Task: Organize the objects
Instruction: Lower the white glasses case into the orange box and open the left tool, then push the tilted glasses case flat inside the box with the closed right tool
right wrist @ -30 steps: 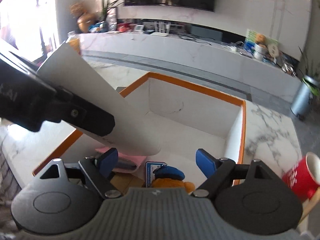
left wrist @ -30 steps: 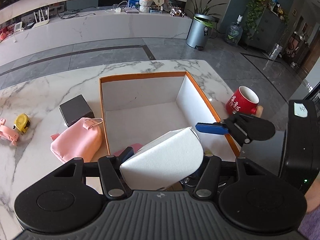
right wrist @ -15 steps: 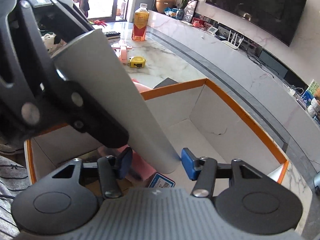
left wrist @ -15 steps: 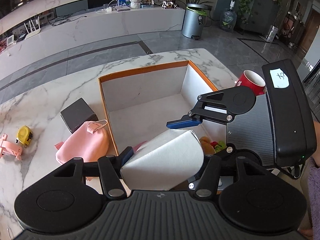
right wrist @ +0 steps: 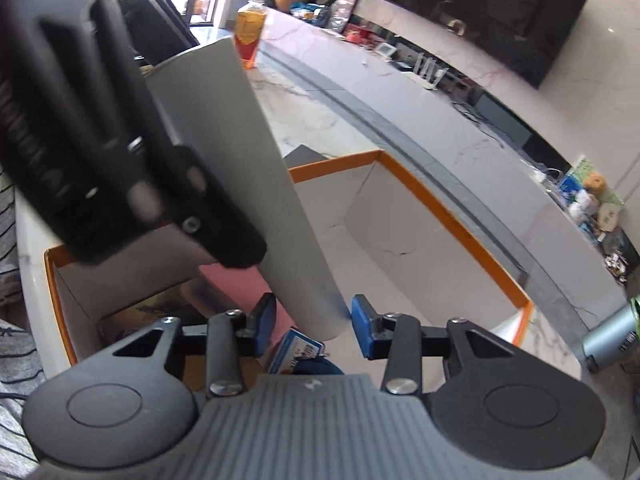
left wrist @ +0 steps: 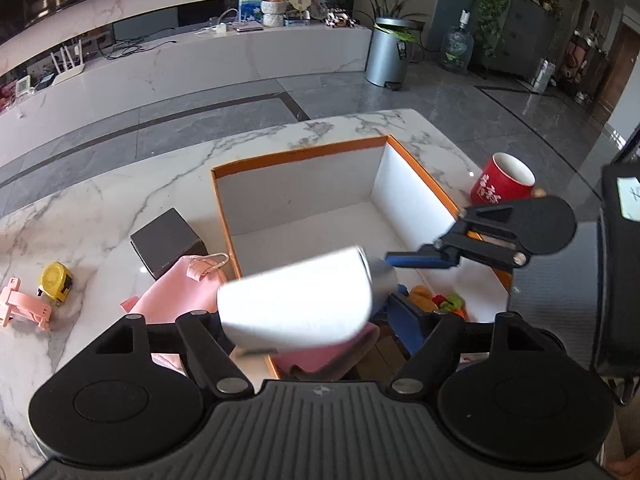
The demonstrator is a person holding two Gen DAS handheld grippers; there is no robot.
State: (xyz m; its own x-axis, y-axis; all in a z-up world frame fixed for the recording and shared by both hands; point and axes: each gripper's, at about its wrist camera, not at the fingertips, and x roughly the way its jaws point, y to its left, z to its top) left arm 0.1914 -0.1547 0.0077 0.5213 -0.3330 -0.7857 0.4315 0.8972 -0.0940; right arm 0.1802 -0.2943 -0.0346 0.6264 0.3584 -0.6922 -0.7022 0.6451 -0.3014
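A white cylinder (left wrist: 298, 300) hangs over the near end of an open orange-rimmed box (left wrist: 304, 152) on a marble table (left wrist: 100, 200). Its long axis is tilted: in the right wrist view the cylinder (right wrist: 256, 168) slopes from upper left, above the box's near wall, down to its lower end inside the box opening.

The far half of the box floor is bare white, with upright white walls around it. The near end holds a pink item (left wrist: 320, 354), a plush toy (left wrist: 426, 294) and a blue-and-white tag (right wrist: 296, 350) (details are partly hidden).

The left tool (left wrist: 316, 320) holds the cylinder; its right blue finger (left wrist: 404, 320) shows beside the cylinder, the other is hidden, and the cylinder fills most of the span between them. The right tool (right wrist: 314, 324) has its blue pads (right wrist: 362, 326) apart on either side of the cylinder's lower end; whether they press it cannot be told.

Left of the box, just beside its wall, lie a pink pouch (left wrist: 180, 292) and a dark box (left wrist: 166, 240). Farther left are a yellow tape measure (left wrist: 56, 280) and a pink clip (left wrist: 22, 306). A red mug (left wrist: 502, 180) stands beyond the box's right wall.
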